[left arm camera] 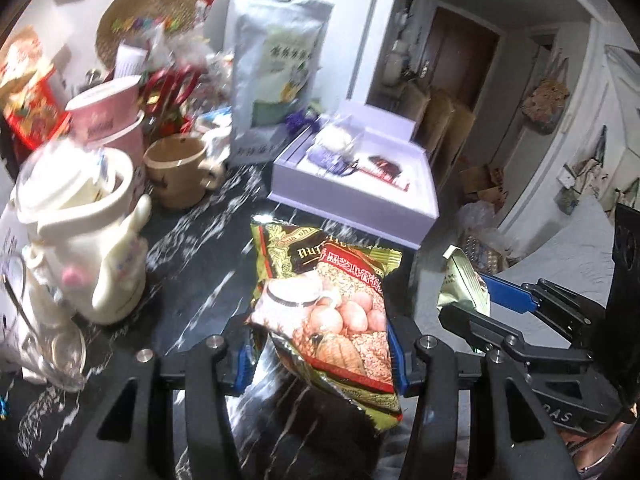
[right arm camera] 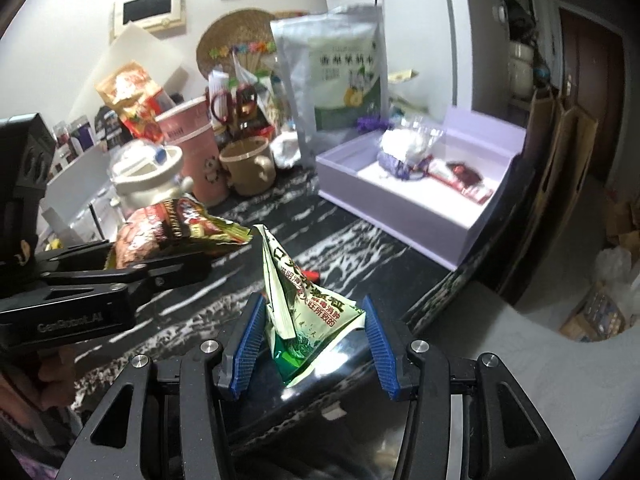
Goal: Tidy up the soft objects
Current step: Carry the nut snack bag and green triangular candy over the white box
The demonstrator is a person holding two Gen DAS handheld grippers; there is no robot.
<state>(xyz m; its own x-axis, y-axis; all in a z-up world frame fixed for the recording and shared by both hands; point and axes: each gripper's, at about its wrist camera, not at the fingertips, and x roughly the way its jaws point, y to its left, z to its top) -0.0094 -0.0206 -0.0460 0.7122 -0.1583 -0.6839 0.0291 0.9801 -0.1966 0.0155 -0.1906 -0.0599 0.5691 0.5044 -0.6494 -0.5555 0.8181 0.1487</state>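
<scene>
Two claws, one packet each: left claw clamps nut packet, right claw green sachet.

You're working at a black marble-look counter with white veining, and it's pretty crowded along the back. Behind it there's a white wall with a round woven mat leaning on it and a small framed chalkboard higher up. A white fridge stands at the far end with a black cord running up its side. Off to your right there's a dark brown door, flat cardboard propped near it, and a grey floor.
</scene>
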